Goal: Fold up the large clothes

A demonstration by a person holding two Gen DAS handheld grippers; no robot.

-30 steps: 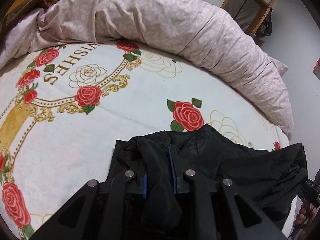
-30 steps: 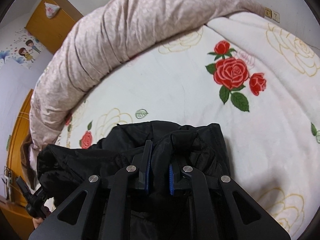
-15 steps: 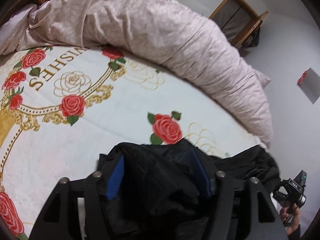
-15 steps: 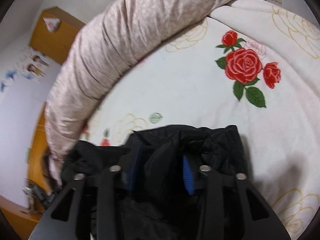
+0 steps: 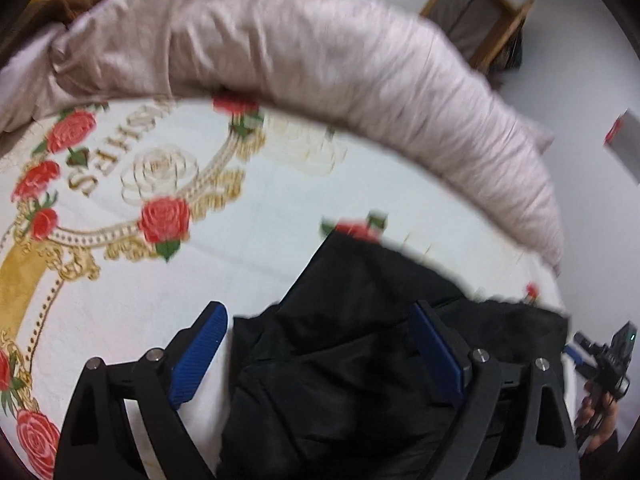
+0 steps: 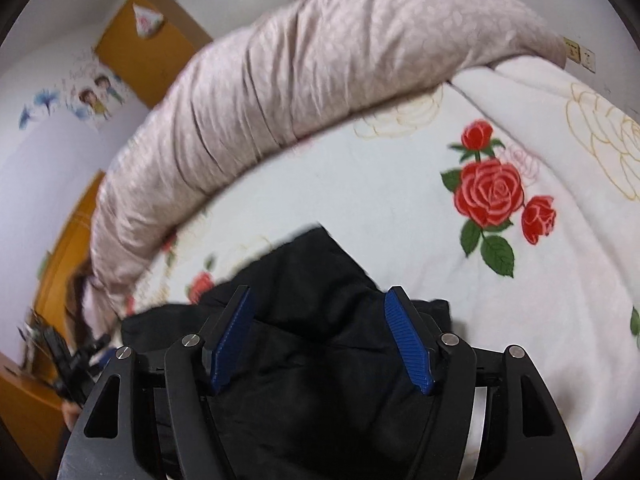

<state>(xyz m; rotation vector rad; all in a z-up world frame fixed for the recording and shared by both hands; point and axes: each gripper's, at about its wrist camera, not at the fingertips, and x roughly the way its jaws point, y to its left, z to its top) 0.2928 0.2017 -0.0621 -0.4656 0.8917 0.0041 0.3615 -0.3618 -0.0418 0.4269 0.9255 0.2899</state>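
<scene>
A black garment point(image 5: 360, 340) lies folded in a heap on the white rose-print bed cover point(image 5: 160, 280). My left gripper point(image 5: 320, 320) is open, its blue pads spread wide, with the cloth lying loose between them. In the right wrist view the same garment point(image 6: 320, 340) lies between the open blue pads of my right gripper point(image 6: 318, 300). Neither gripper holds the cloth. The right gripper also shows at the right edge of the left wrist view point(image 5: 600, 356), the left one at the left edge of the right wrist view point(image 6: 72, 360).
A rolled pink duvet point(image 5: 320, 60) curves along the far side of the bed and also shows in the right wrist view point(image 6: 320, 72). A wooden chair point(image 5: 480, 28) stands by the wall. An orange wooden cabinet point(image 6: 148, 48) stands at the left.
Both grippers were shut on the black garment a second ago. They have opened wide and let it go, and the cloth has dropped onto the bed. Both have pulled back a little.
</scene>
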